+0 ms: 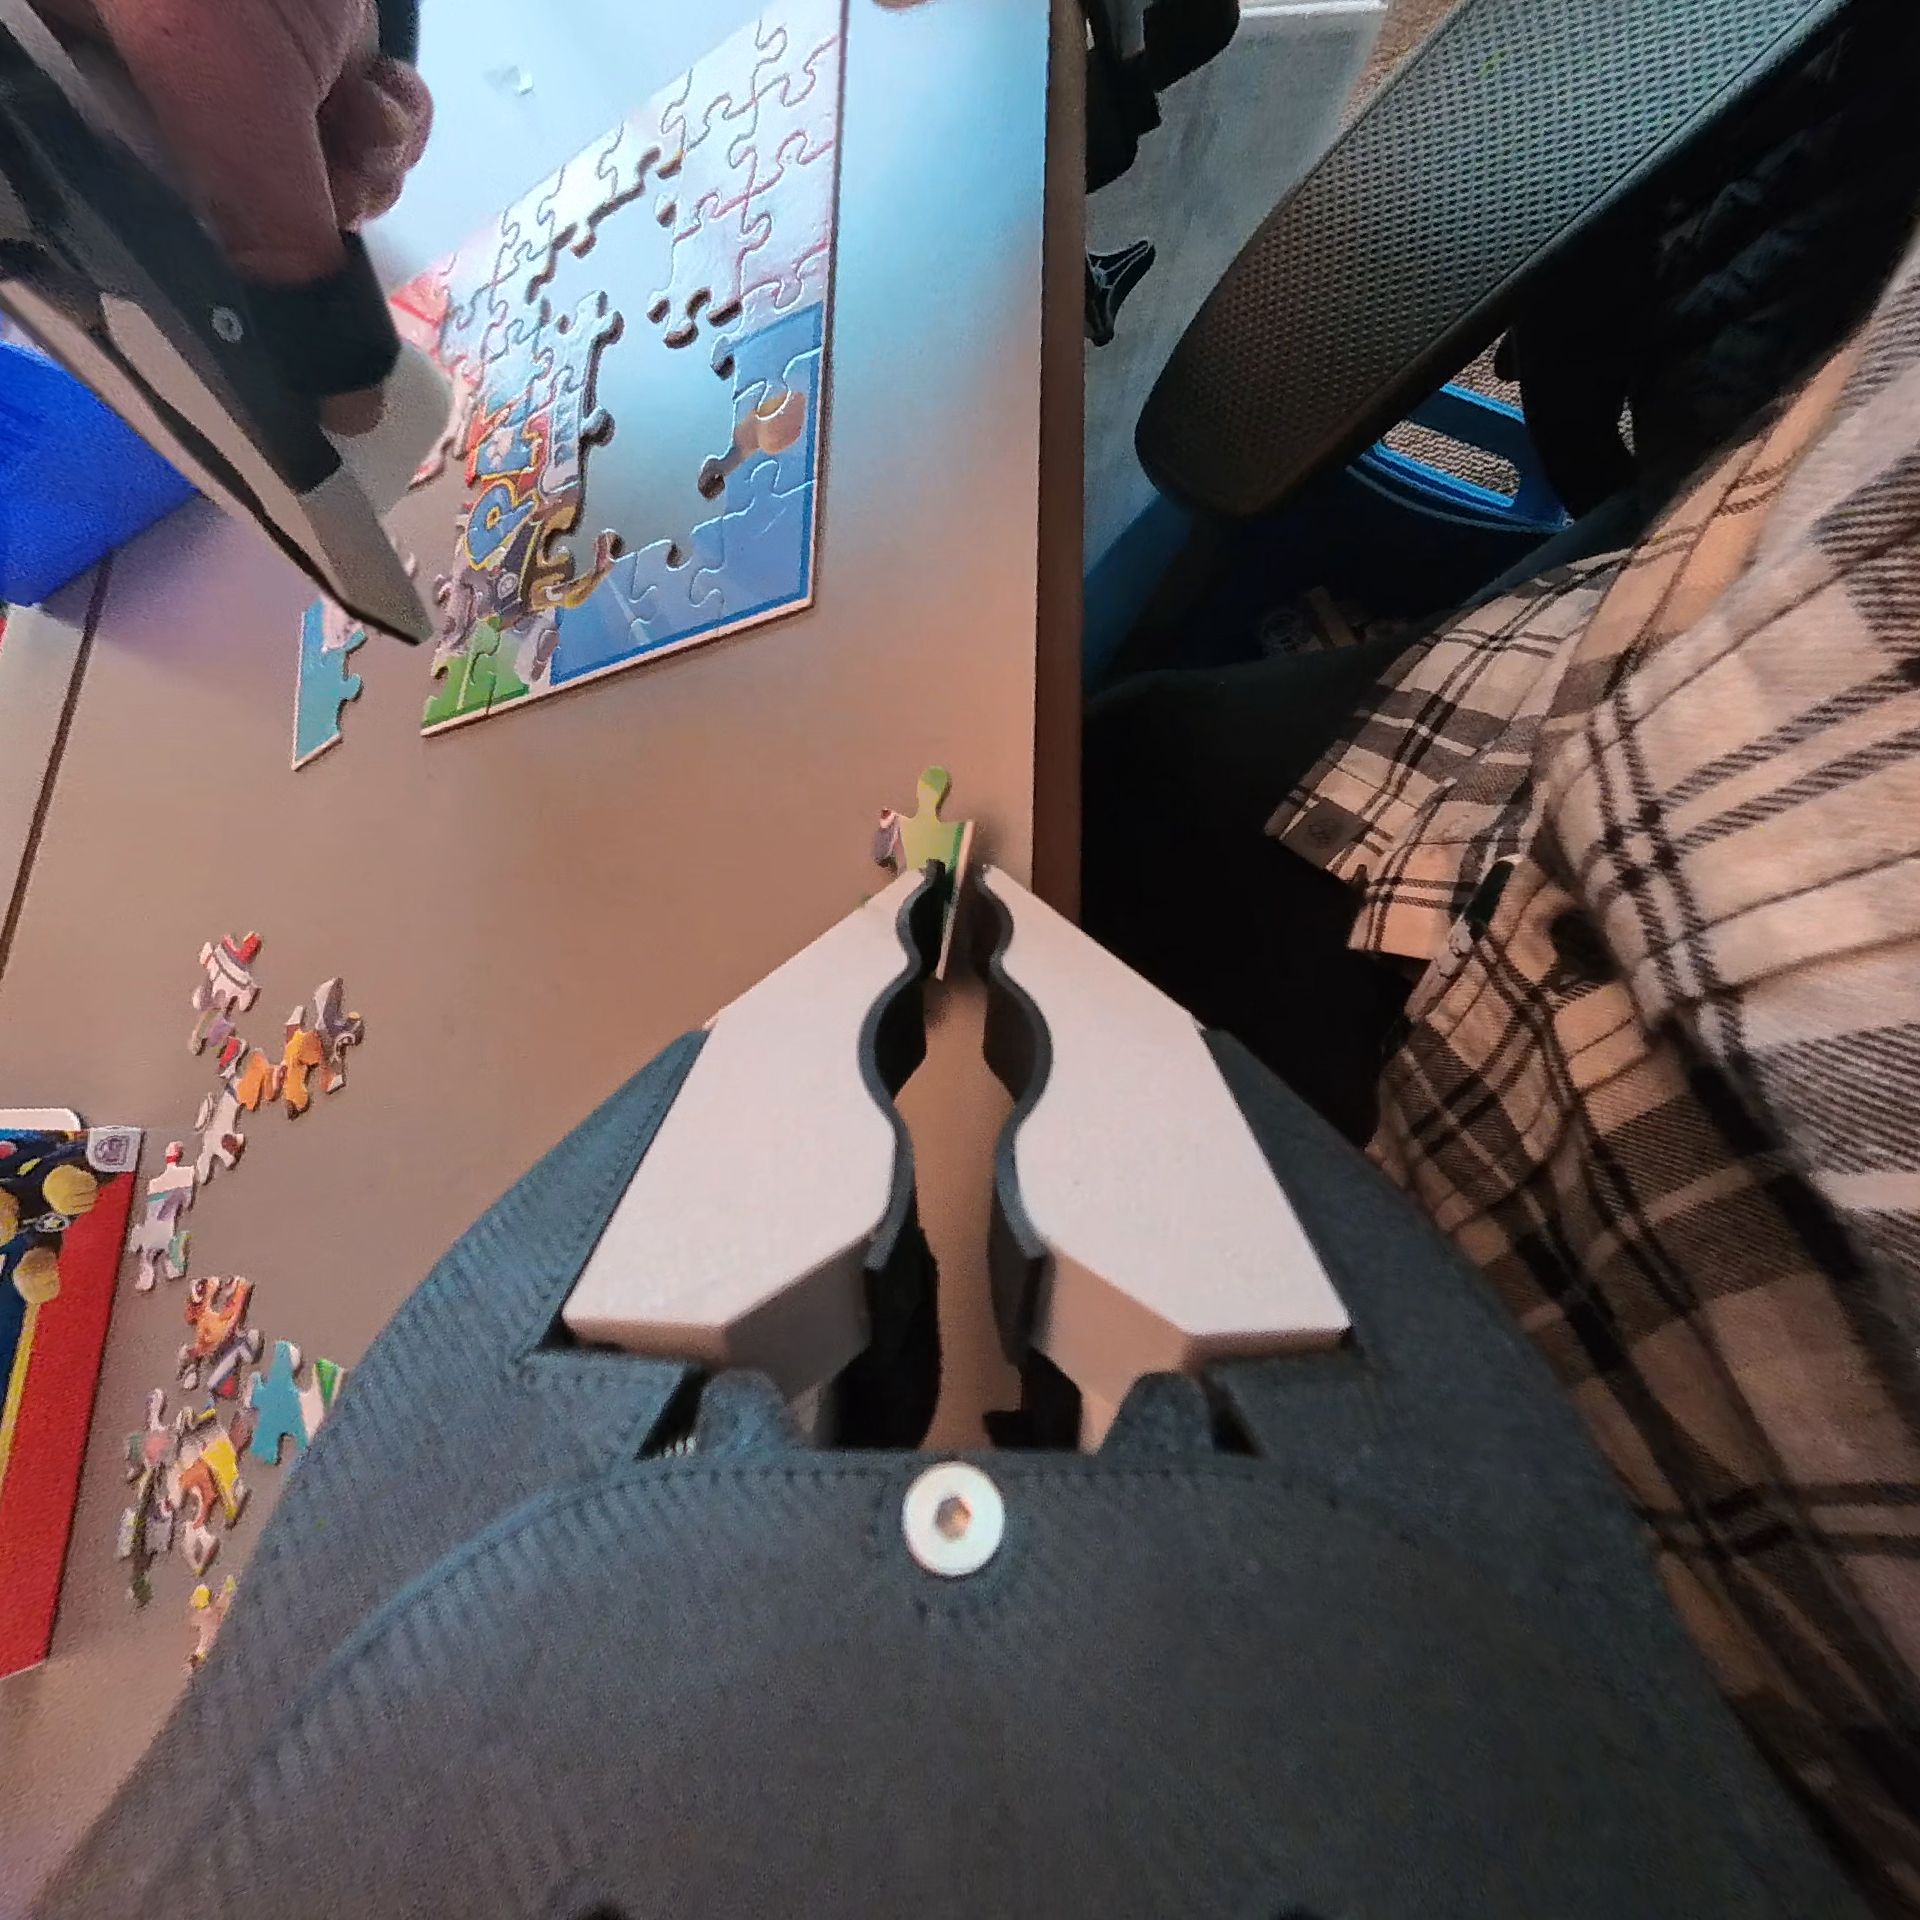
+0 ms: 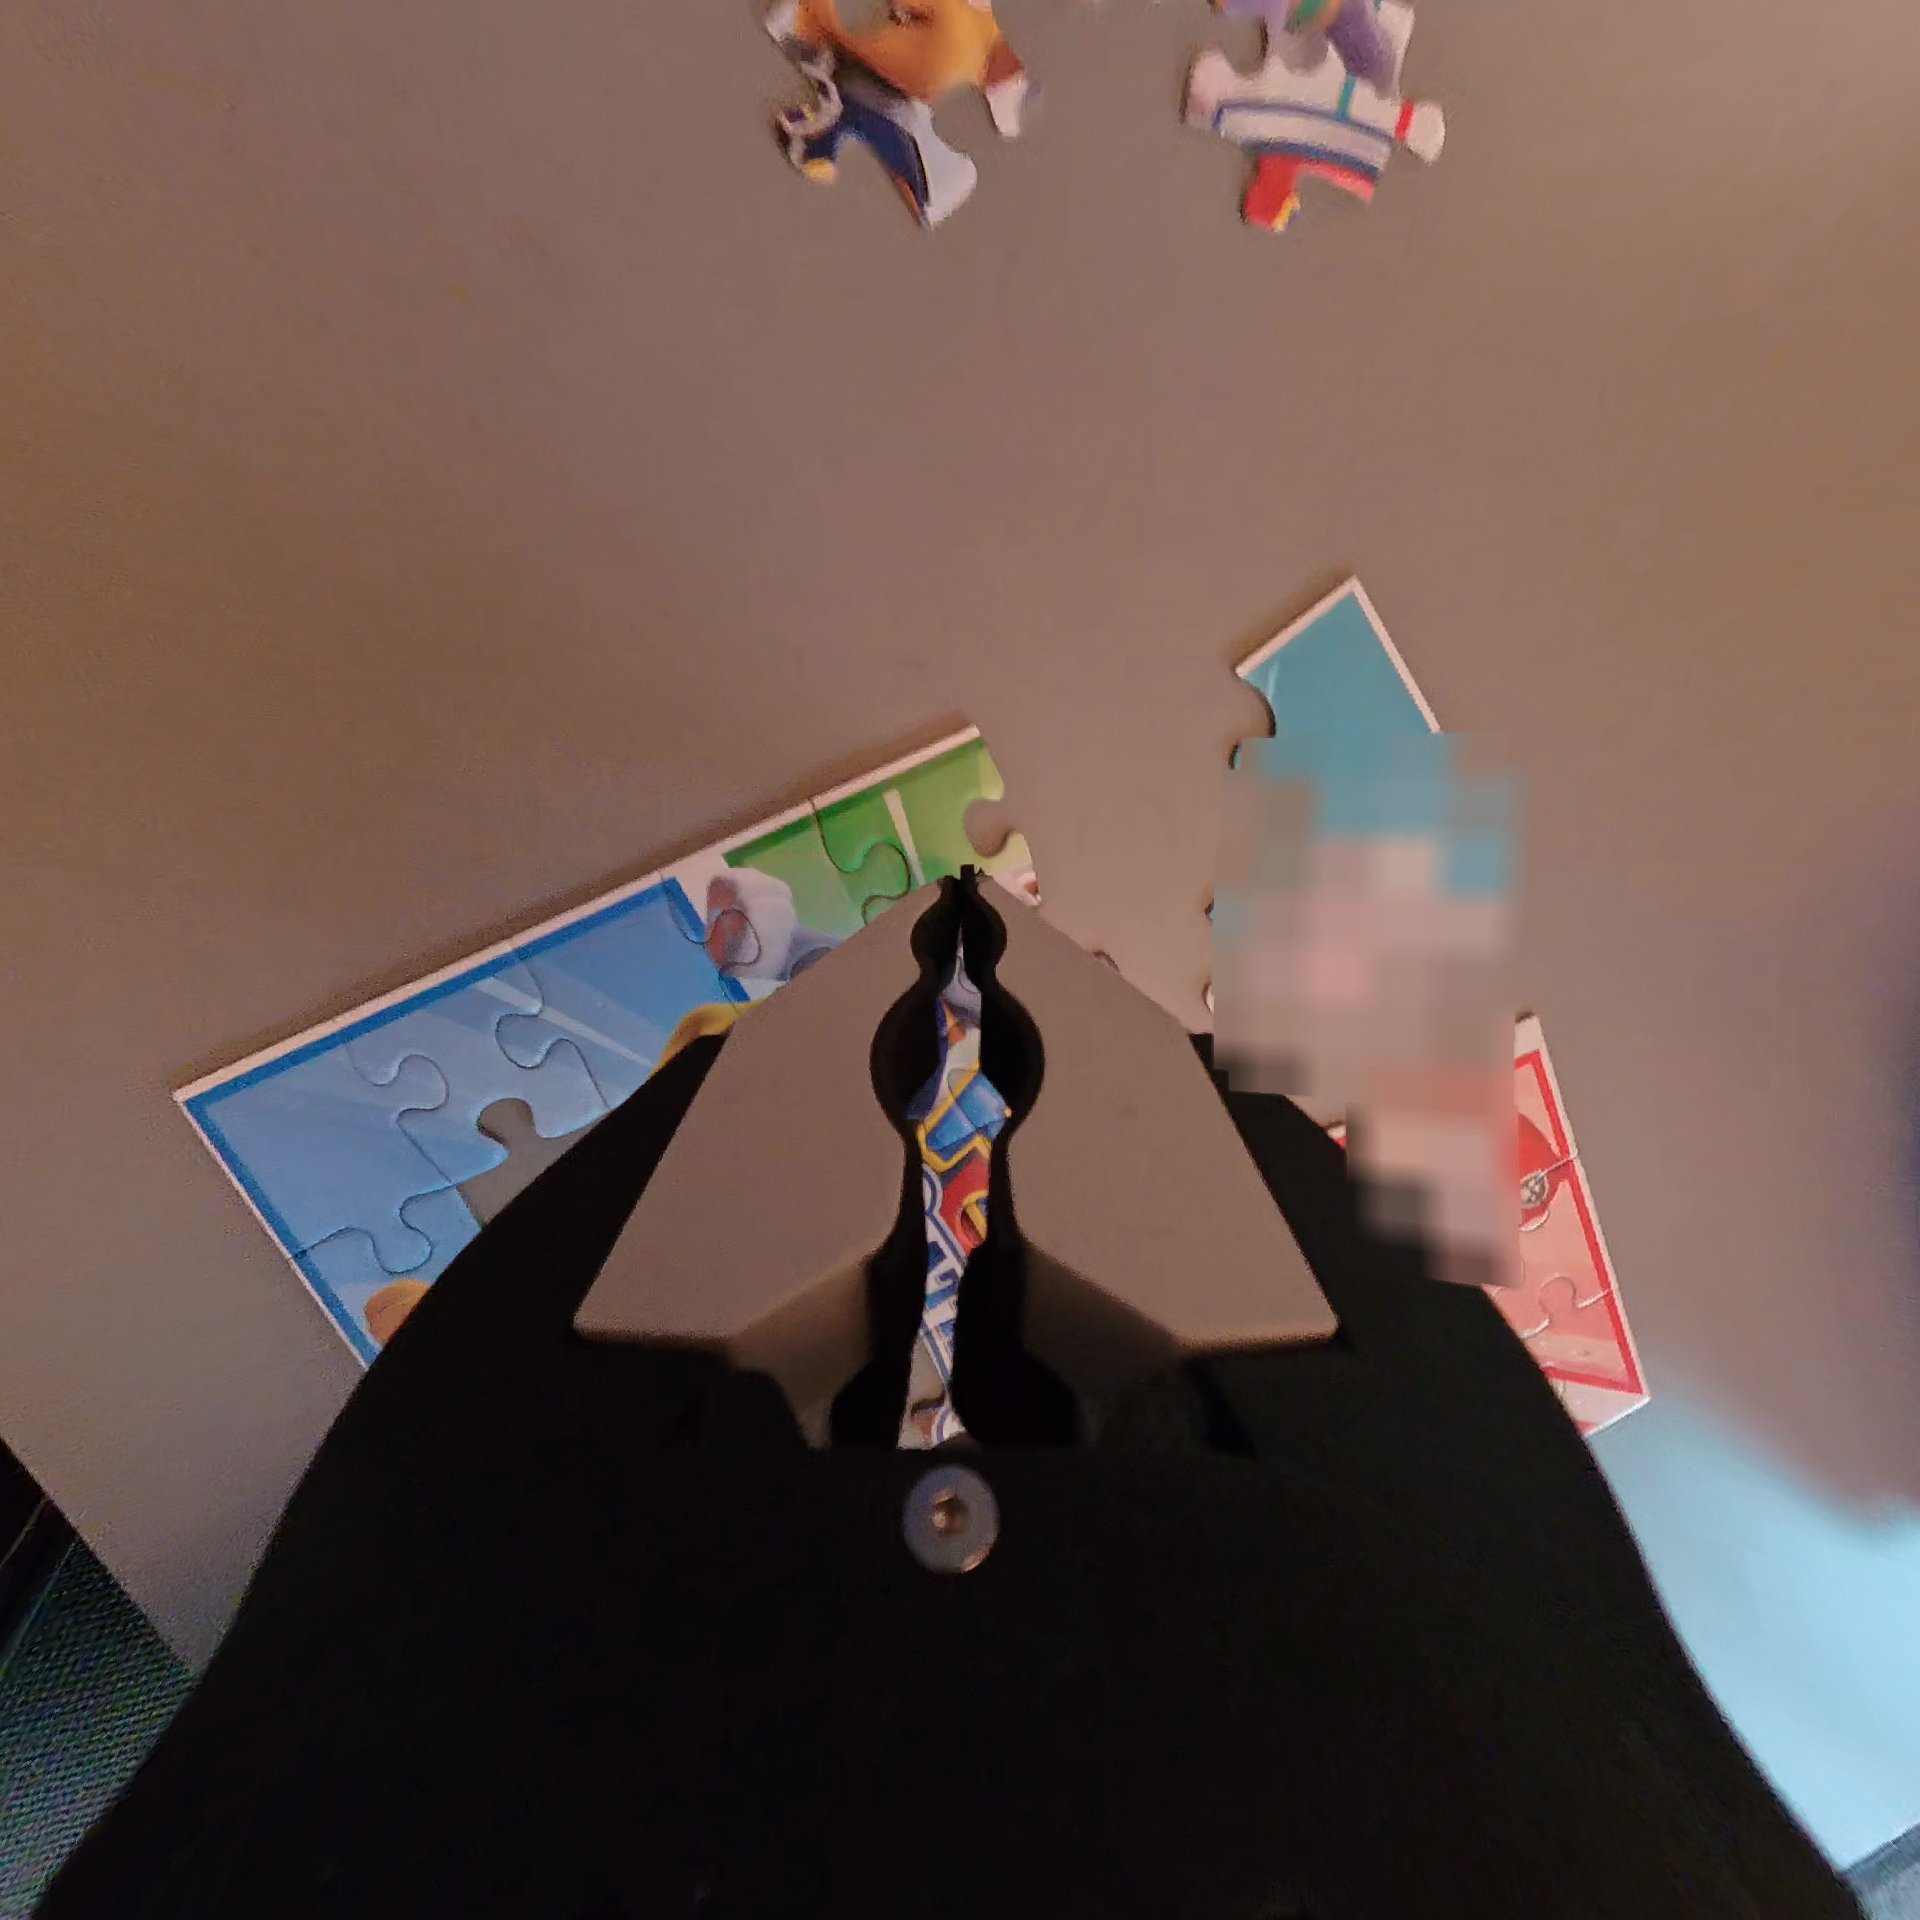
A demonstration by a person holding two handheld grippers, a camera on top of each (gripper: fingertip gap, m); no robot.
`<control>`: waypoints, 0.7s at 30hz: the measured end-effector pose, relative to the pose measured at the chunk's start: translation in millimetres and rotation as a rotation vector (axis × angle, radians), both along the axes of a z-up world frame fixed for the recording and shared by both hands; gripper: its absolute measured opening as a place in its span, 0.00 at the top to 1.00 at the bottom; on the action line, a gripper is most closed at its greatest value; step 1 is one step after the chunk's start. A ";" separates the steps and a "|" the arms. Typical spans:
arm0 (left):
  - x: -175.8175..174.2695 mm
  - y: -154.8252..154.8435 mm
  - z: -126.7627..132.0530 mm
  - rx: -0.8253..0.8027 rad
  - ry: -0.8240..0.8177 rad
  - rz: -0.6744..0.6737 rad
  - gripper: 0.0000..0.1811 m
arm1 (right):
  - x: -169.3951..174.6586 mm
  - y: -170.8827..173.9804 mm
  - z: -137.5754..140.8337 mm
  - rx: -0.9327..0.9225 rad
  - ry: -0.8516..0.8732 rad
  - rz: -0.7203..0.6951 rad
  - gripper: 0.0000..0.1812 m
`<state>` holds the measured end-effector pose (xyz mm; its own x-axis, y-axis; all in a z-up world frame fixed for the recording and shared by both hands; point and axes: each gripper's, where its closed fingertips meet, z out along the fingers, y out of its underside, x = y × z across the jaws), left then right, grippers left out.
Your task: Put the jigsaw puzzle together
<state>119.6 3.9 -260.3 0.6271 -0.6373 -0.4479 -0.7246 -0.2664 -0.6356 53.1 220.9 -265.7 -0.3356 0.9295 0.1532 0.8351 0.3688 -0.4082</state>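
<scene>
The partly built jigsaw puzzle [image 1: 665,416] lies flat on the grey table, with gaps in its middle; it also shows in the right wrist view [image 2: 416,1122]. My left gripper [image 1: 951,883] is shut on a green puzzle piece [image 1: 928,826], held on edge near the table's edge. My right gripper [image 2: 961,883] is shut with its tips over the puzzle's green corner [image 2: 883,831]; nothing shows between its tips. It also shows in the left wrist view [image 1: 400,618], over the puzzle's lower left. A separate light-blue joined section [image 2: 1340,675] lies beside the puzzle.
Several loose pieces [image 1: 281,1049] lie scattered on the table at the left, two more at the top of the right wrist view [image 2: 1320,125]. A red and blue puzzle box [image 1: 52,1382] sits at far left. A chair [image 1: 1455,260] and a plaid sleeve [image 1: 1662,1039] lie beyond the table edge [image 1: 1060,520]. Spacing between my two grippers at the tips: around 25 cm. The separate light-blue joined section [image 2: 1340,675] sits 9 cm or so from the ends of my right fingers. Seen from the left wrist view [image 1: 311,721] as well.
</scene>
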 end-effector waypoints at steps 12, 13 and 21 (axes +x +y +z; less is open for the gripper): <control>0.8 12.9 34.5 0.043 -0.182 -0.044 1.00 | 7.5 -44.4 43.3 -0.107 0.199 0.094 1.00; -1.9 17.1 39.0 0.046 -0.208 -0.044 1.00 | 10.3 -57.4 52.1 -0.160 0.241 0.124 1.00; -23.4 57.9 82.4 0.099 -0.430 -0.087 1.00 | 41.1 -135.6 73.6 -0.367 0.363 0.374 0.85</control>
<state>96.2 61.8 -177.9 0.7157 -0.6630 -0.2195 -0.4058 -0.1390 -0.9033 94.1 85.3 -192.1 -0.6344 0.7729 0.0114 0.4619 0.3909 -0.7962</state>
